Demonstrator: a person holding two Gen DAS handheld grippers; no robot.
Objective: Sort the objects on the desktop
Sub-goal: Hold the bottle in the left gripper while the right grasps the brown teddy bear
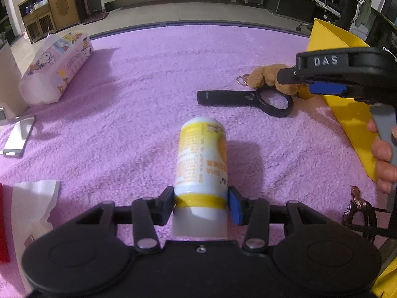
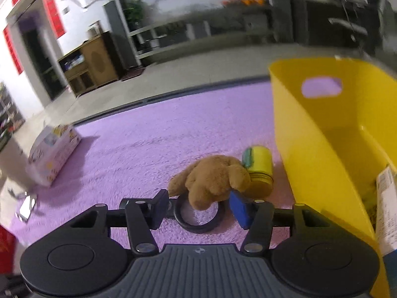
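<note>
My left gripper point(image 1: 201, 202) is shut on a white bottle with a yellow label point(image 1: 202, 159), which it grips near its yellow band above the purple mat. A brown plush toy point(image 2: 211, 178) lies on the ring of a black magnifying glass point(image 2: 198, 224). My right gripper point(image 2: 199, 208) stands around both, and a gap shows between its left pad and the toy. In the left wrist view the right gripper point(image 1: 297, 84) hovers over the plush toy point(image 1: 265, 77) and the magnifying glass point(image 1: 245, 98), with a person's hand on its handle.
A yellow basket point(image 2: 310, 136) stands at the right and holds a printed packet point(image 2: 387, 198). A yellow jar with a green lid point(image 2: 258, 168) lies beside the toy. At the left sit a cartoon tissue pack point(image 1: 57, 67), a phone point(image 1: 17, 136) and white paper point(image 1: 32, 198).
</note>
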